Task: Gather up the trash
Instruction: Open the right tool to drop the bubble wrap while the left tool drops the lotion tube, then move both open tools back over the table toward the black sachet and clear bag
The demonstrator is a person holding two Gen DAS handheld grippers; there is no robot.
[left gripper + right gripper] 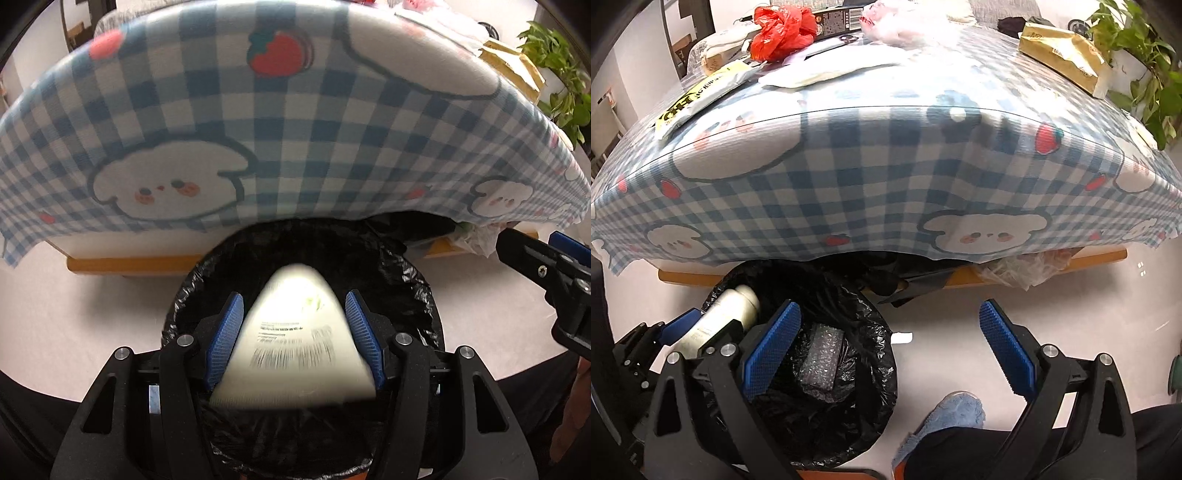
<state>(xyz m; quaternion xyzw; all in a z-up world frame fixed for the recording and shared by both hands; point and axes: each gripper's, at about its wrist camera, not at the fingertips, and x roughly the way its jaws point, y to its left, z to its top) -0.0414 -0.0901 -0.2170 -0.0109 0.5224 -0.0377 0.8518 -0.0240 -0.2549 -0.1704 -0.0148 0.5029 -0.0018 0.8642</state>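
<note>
A white bottle with printed text lies between the blue pads of my left gripper, straight above the black-lined bin. The bottle is smeared while the fingers are sharp, and the pads do not clamp it. From the right wrist, the bottle pokes out over the bin at its left rim. A bubble-wrap packet lies inside. My right gripper stands wide open and empty, one finger over the bin and the other over the floor.
The table under a blue checked cloth overhangs the bin. On it lie a red plastic bag, a yellow-black packet, a flat white packet and a golden pack. A person's blue slipper rests on the floor.
</note>
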